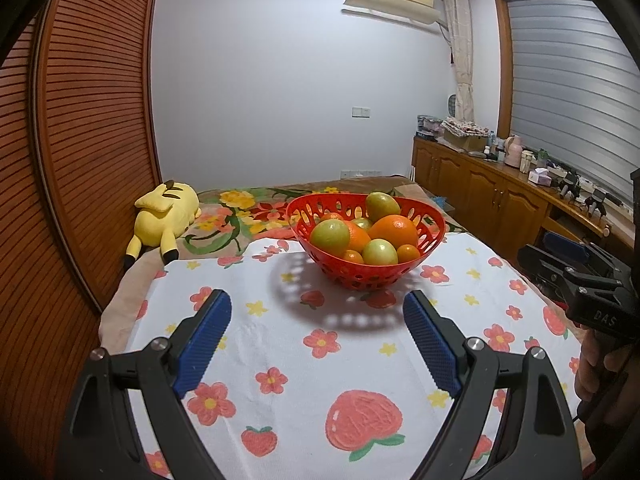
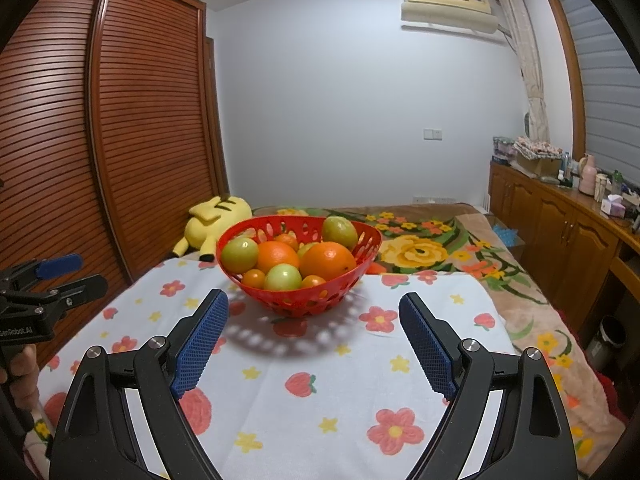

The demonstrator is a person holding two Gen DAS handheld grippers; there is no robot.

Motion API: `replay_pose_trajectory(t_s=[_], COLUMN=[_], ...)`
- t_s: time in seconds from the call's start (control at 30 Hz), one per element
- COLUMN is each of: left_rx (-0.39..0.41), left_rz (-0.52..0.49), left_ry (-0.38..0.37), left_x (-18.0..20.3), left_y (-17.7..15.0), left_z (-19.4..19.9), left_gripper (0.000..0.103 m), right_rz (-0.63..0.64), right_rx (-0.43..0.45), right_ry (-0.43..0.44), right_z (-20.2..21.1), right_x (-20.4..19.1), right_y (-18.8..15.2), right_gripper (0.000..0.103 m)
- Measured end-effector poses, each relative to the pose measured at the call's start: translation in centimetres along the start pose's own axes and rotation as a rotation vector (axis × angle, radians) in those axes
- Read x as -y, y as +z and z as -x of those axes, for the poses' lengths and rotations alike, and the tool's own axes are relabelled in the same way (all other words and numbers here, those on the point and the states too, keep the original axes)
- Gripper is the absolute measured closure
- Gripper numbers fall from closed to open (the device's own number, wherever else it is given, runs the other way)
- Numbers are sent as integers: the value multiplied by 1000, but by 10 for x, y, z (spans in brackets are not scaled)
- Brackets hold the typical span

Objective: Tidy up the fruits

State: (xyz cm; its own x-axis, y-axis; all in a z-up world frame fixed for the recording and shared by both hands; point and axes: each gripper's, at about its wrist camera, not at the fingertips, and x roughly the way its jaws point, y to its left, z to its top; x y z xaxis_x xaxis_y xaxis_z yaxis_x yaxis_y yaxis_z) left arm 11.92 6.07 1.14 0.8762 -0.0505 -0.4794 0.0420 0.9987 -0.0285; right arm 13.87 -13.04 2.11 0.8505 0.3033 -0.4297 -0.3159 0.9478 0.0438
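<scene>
Left gripper (image 1: 316,312) jaws spread wide, nothing between, hovering over floral cloth (image 1: 280,344). Red basket (image 1: 434,236) sits just beyond the fingertips, centre-far, holding oranges (image 1: 394,230) and green fruits (image 1: 330,236). Right gripper (image 1: 580,268) at right edge. Yellow plush (image 1: 168,216) far left

Basket (image 1: 434,222) hides lower fruit; counter items (image 1: 516,152) too small to ID.

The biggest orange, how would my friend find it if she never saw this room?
Look at the flowery white cloth on the bed, then the red basket standing on it. Among the fruit piled inside, the biggest orange sits toward the right. The green fruits and tiny oranges around it are all smaller.
</scene>
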Motion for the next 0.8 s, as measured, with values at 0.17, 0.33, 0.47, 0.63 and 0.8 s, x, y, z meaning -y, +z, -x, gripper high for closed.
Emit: replay_pose_trajectory(t_s=[0.17,0.33,0.47,0.63,0.8], left_rx=[1,1,-1,0,0], left_rz=[-1,-5,-8,-9,-9], left_ry=[-4,-7,-9,-9,-11], left_x=[2,6,7,7,7], left_y=[1,1,1,0,0], left_z=[1,4,4,5,6], left_gripper=[14,14,14,14,14], right_rz=[1,1,1,-1,-1], right_rx=[0,0,1,0,0], right_ry=[0,0,-1,-1,0], right_z=[0,0,0,0,0], right_x=[0,0,-1,0,0], right_y=[0,0,0,0,-1], right_gripper=[14,14,14,14,14])
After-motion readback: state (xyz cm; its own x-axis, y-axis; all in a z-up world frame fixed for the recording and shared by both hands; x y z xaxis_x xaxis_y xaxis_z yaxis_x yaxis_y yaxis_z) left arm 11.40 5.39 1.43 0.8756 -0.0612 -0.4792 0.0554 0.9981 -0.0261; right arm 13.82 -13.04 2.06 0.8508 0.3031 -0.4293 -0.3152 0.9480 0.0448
